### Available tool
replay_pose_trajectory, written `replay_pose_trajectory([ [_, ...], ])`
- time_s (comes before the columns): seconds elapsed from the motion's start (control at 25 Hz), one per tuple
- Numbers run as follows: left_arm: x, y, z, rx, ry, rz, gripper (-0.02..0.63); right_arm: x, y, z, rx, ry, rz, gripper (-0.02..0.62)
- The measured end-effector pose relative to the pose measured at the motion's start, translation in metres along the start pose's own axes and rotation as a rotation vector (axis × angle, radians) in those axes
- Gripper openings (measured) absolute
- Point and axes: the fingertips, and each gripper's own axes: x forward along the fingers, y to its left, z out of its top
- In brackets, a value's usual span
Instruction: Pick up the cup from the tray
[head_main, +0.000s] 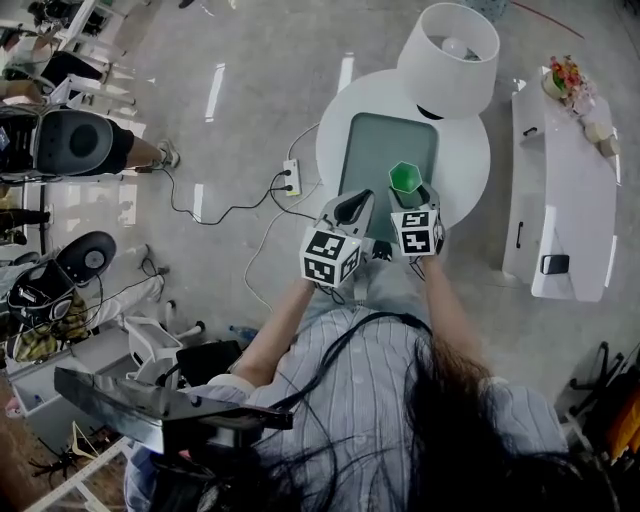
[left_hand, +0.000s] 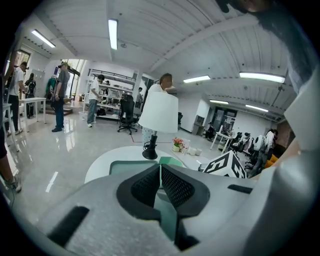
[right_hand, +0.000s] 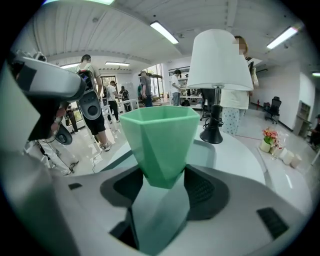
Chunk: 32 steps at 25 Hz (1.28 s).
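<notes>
The right gripper (right_hand: 162, 186) is closed on the green faceted cup (right_hand: 160, 140). Its two dark pads press the narrow lower part of the cup from either side, and the cup stands upright with its open mouth up. The cup is over the near right part of the grey-green tray (head_main: 375, 150); whether its foot touches the tray is not plain. The left gripper (left_hand: 160, 174) hangs just beside the right one, over the tray's near edge, with its jaws together and nothing between them. The tray lies on a round white table (head_main: 465, 165). At the tray's far right corner stands a lamp (head_main: 450, 45) with a white shade. A power strip (head_main: 291, 177) lies on the floor left of the tray, and a long white sideboard (head_main: 565, 200) stands well to the tray's right.
</notes>
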Motion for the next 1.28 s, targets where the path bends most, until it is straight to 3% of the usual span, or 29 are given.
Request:
replay_pose_trajectory([
  [0.6,-0.045,-0.008,-0.015,-0.016,-0.045,-0.004,0.015,-0.049,0.032,0.0,0.015,-0.073,-0.025,0.27],
  [0.88,-0.119,0.016,-0.04,-0.026,-0.081,-0.003,0.017,-0.078,0.109,-0.006,-0.008,-0.101,-0.046,0.27],
  [1.28,-0.2,0.012,-0.074,0.0,-0.107,-0.077,0.016,-0.141,0.203,-0.014,0.012,-0.178,-0.06,0.27],
])
